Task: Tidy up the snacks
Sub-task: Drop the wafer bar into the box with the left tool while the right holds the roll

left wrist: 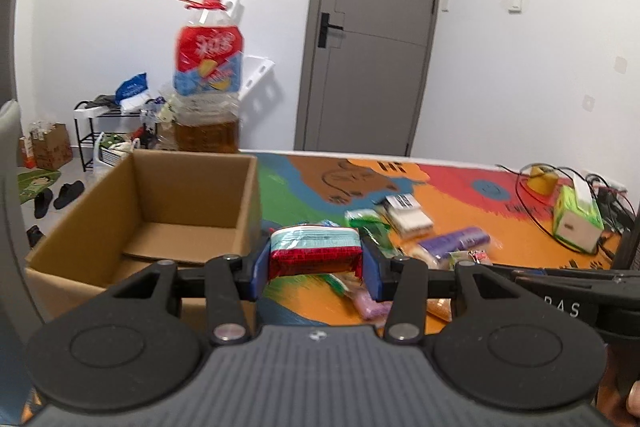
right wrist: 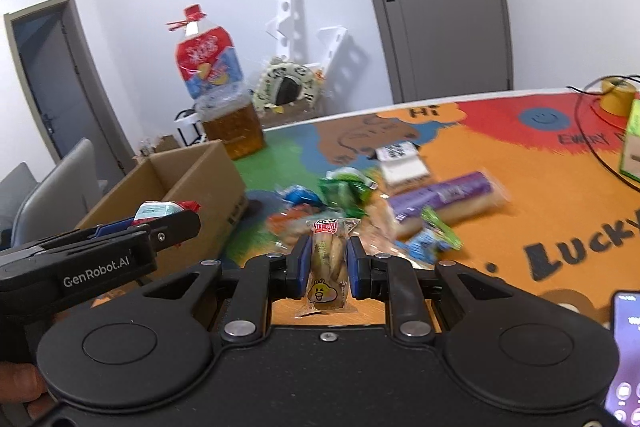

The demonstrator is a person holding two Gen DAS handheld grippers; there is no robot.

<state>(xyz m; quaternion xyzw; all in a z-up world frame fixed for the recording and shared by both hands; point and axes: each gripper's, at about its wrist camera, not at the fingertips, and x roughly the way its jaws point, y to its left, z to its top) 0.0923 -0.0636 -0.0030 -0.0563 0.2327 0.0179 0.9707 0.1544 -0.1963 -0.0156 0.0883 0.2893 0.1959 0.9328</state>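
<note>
On the side of my left gripper [right wrist: 166, 227], seen from the right wrist, I read "GenRobot.AI". The colourful mat [right wrist: 520, 195] on the surface carries "Hi" near its far edge and big black letters "LUCK" running off the right side. The bottle label [right wrist: 208, 67] has white characters on red that I cannot read.

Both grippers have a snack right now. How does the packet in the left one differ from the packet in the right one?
The left gripper holds a red and pale teal packet, opaque and blocky, lying crosswise between the fingers. The right gripper holds a clear packet, slim and standing lengthwise, with its yellowish contents and a cartoon sticker showing. The left packet is wider, so that gripper's fingers stand further apart. Both are pinched clear of the table, near the cardboard box.
</note>
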